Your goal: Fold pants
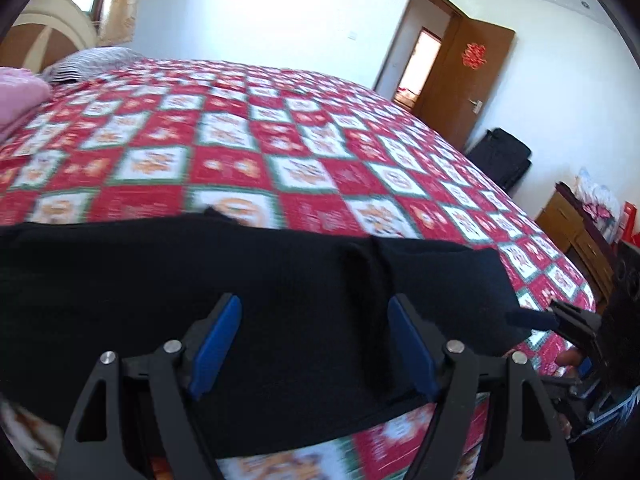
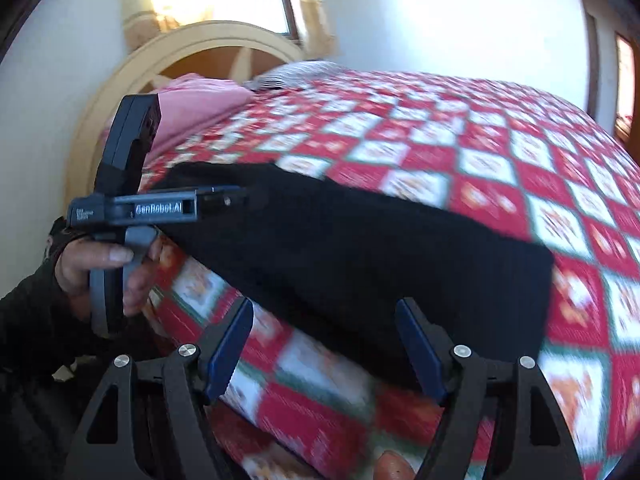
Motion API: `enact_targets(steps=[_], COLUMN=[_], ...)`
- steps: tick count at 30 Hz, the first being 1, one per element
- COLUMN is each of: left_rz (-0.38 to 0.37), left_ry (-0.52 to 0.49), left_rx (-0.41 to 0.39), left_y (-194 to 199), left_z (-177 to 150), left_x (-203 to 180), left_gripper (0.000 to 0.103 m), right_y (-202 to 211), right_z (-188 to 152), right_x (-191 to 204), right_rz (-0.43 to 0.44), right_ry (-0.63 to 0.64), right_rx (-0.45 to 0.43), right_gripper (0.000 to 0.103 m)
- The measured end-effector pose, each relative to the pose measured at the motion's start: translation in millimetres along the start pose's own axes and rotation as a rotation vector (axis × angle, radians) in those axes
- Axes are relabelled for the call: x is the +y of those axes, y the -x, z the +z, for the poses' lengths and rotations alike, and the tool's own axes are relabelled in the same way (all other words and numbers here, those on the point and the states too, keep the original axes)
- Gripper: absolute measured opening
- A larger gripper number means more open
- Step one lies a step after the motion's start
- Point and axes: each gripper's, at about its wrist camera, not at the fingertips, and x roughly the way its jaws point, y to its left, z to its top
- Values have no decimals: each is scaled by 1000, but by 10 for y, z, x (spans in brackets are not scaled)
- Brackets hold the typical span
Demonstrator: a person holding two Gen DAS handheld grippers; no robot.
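Observation:
Black pants [image 1: 256, 280] lie folded in a long band across the red checked bedspread [image 1: 280, 152], near the bed's front edge. My left gripper [image 1: 316, 344] hovers over the band, open, its blue pads [image 1: 218, 344] wide apart and pressing on nothing. The right gripper [image 1: 536, 319] shows at the band's right end. In the right wrist view the pants [image 2: 360, 260] stretch away to the left. My right gripper [image 2: 324, 350] is open just off their near end with nothing held. The left gripper [image 2: 240, 200], held by a hand [image 2: 80, 268], sits at the far end.
A pink blanket [image 2: 200, 100] and a striped pillow [image 2: 296, 70] lie by the curved headboard [image 2: 132, 64]. An open wooden door [image 1: 468, 76], a black suitcase [image 1: 504, 156] and a wooden cabinet [image 1: 568, 216] stand beyond the bed's right side.

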Motion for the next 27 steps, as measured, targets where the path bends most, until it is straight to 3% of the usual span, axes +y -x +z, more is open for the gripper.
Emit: enact_targets(steps=[6,9,10,18,24,27], left_rz=[128,207,223,338,314,344], left_ry=[43,80,91,155,210,228], left_rx=[-34,-32,-32,-67,-80,-91], left_y=[298,383,412,632,592,588], left_z=[-6,-36,-53,-115,-94,-63], left_x=[537,890,982,1611,1944,2064], left_gripper=[79,79,79,79,78,77], right_y=[-587,-1002,-1033,-560,-252,-222], right_z=[335,325,303,208,46,-37], right_x=[188,190,195,205,180,200], right_rz=[90,126,109,96,81,66], right_ry=[9,-19,-8,-5,-26,-13], right_rx=[-8,115,97,7,-17,-14], right_gripper=[75,75,75,75,75,75])
